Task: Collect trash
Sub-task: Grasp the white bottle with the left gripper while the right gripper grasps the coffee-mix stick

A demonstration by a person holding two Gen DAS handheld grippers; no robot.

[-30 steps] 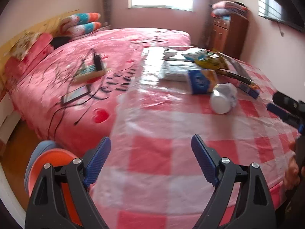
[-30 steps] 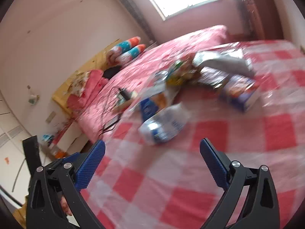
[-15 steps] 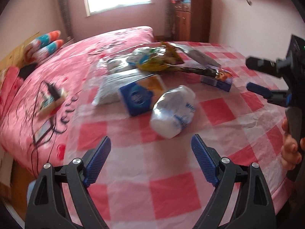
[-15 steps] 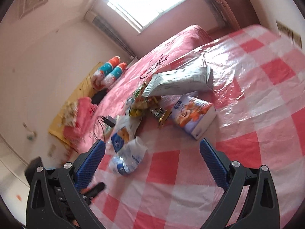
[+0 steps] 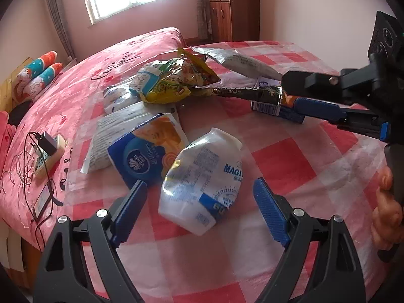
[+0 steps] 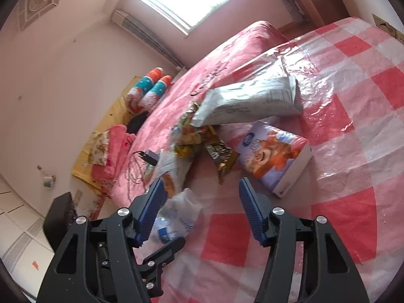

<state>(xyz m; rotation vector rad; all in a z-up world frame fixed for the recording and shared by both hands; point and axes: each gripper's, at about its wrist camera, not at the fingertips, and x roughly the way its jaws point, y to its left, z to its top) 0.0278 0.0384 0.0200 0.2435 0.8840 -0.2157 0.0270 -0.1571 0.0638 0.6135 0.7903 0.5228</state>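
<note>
- Trash pile (image 5: 174,83) sits mid-frame on the checkered cloth (image 5: 303,156); the crumpled white bag (image 5: 204,176) is nearest, lower centre.
- Looks light, soft and crinkly, probably slippery, so I'd pinch it across the middle.
- Left gripper (image 5: 199,207) gapes wide around it, not touching.
- Right gripper (image 6: 202,209) has just been closing, nothing between its jaws.

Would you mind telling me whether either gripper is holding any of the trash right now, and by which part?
Neither holds anything. The left gripper stands open around the crushed white bottle; the right gripper, jaws just closing, is empty.
</note>
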